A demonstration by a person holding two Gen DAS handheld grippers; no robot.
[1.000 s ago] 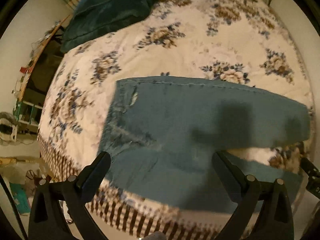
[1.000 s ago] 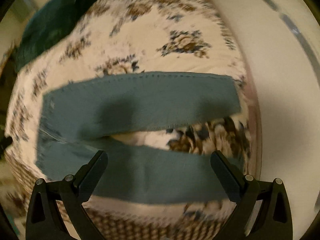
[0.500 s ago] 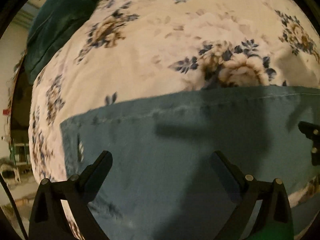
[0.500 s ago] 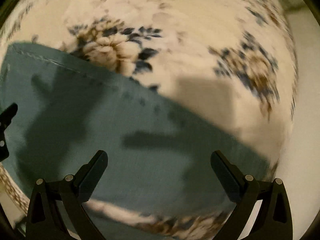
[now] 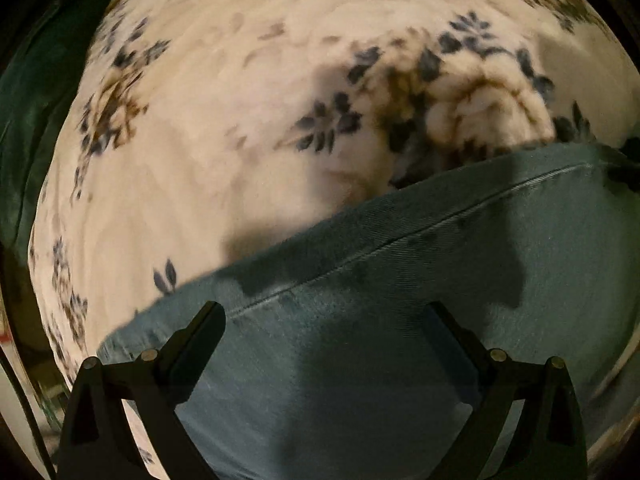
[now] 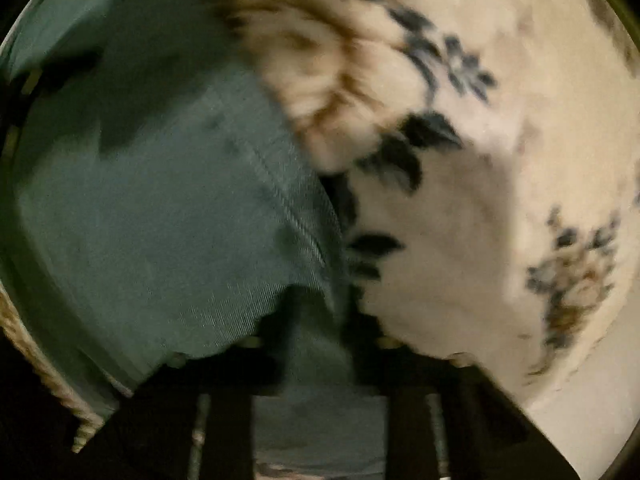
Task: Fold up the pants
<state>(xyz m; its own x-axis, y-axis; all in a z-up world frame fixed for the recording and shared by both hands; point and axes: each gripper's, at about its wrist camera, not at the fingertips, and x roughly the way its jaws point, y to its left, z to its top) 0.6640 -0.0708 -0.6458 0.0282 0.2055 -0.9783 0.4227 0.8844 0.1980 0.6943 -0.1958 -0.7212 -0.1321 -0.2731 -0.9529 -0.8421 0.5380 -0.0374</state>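
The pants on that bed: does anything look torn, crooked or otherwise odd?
Nothing looks damaged. The teal denim pants lie on the cream floral bedspread, seam intact. The right view is motion-blurred, and the fabric edge bunches near the right tool.

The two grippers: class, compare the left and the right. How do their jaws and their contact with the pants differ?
The left gripper has jaws spread wide, while the right gripper has jaws drawn together.
The left pinches nothing; the right appears clamped on the pants edge, though blurred.
Both are over the teal pants on the floral blanket.

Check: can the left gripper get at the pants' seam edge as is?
Probably yes. The left gripper is open right over the pants, and the seam edge lies just ahead on the blanket, uncovered.
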